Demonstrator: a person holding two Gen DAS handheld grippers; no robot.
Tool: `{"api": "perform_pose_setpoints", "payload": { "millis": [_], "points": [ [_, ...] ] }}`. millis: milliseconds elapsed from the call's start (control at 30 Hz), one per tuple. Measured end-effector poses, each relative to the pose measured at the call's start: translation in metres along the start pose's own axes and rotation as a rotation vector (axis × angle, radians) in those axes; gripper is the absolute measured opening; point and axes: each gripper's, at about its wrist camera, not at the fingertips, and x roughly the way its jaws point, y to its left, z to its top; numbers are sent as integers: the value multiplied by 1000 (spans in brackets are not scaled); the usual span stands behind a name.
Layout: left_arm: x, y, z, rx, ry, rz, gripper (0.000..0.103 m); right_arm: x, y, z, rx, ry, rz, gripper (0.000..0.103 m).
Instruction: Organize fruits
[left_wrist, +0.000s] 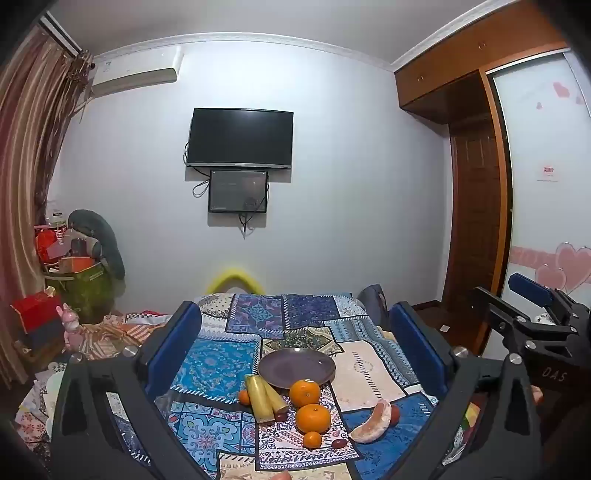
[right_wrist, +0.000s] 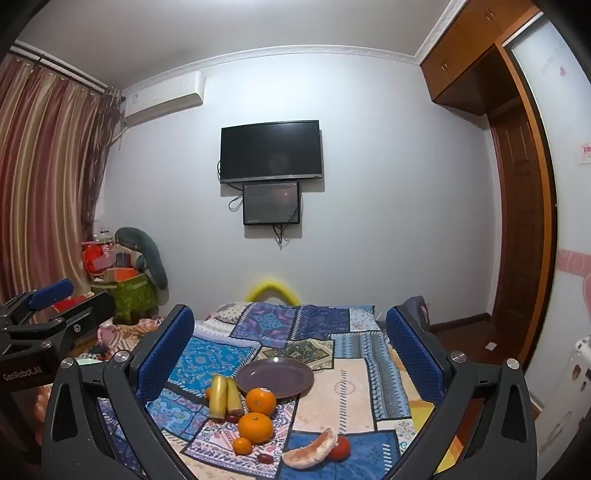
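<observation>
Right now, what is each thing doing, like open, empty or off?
Plate: empty, flat on the cloth.
TV: screen dark.
Left tool: open, holding nothing.
Right tool: open, holding nothing.
Pomelo piece: peeled, lying beside the plate.

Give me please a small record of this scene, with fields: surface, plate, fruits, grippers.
surface: patchwork cloth
plate: plate, nothing on it
fruits: all on the cloth, none on the plate; two bananas, two oranges, two small oranges, pomelo slice, tomato, two dark small fruits
grippers: left gripper open, holds nothing; right gripper open, holds nothing; both above the cloth
</observation>
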Motion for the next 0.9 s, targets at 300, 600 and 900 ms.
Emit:
{"api": "perform_pose_setpoints", "payload": {
  "millis": [300, 600, 900],
  "points": [
    [7, 9, -3, -13, 33, -7, 103, 0, -2, 1, -1, 15, 1, 103],
    [11, 3, -6, -13, 26, -8, 103, 1, -4, -2, 11, 25, -2, 103],
    [13, 4, -6, -15, 30, -5, 103, 2, -5, -2, 22, 34, 9, 103]
  ]
}}
